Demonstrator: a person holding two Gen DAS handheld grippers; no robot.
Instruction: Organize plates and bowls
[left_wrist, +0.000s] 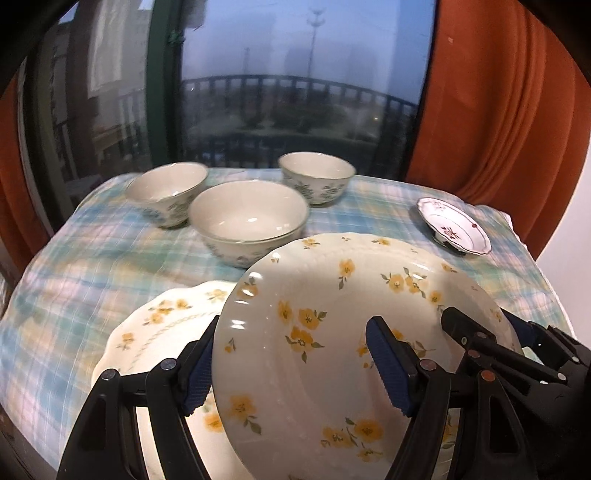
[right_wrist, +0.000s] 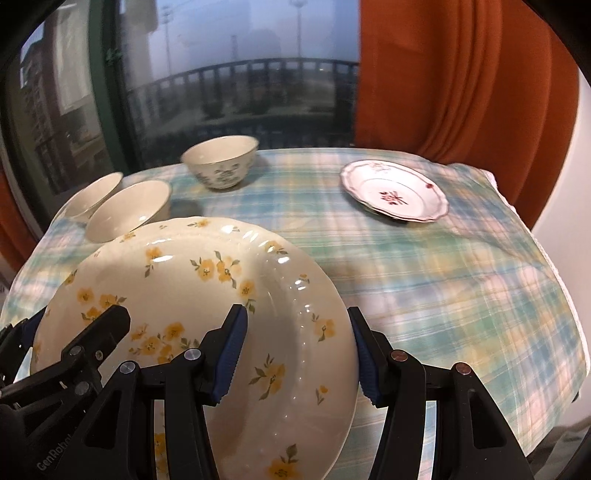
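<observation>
A cream plate with yellow flowers (left_wrist: 332, 325) is held tilted above the table, gripped at opposite rims. My left gripper (left_wrist: 291, 363) is shut on its left rim; my right gripper (right_wrist: 295, 356) is shut on its right rim, seen in the right wrist view (right_wrist: 207, 295). The right gripper also shows at the right edge of the left wrist view (left_wrist: 491, 339). A second yellow-flowered plate (left_wrist: 159, 332) lies on the cloth beneath. Three cream bowls stand beyond: left (left_wrist: 168, 192), middle (left_wrist: 247, 221), far (left_wrist: 317, 181).
A small white plate with a red flower (right_wrist: 395, 192) sits at the far right of the plaid-covered table (right_wrist: 443, 288). A dark window (left_wrist: 295, 81) and orange curtains (right_wrist: 461, 81) stand behind the table. The table edge drops off at right.
</observation>
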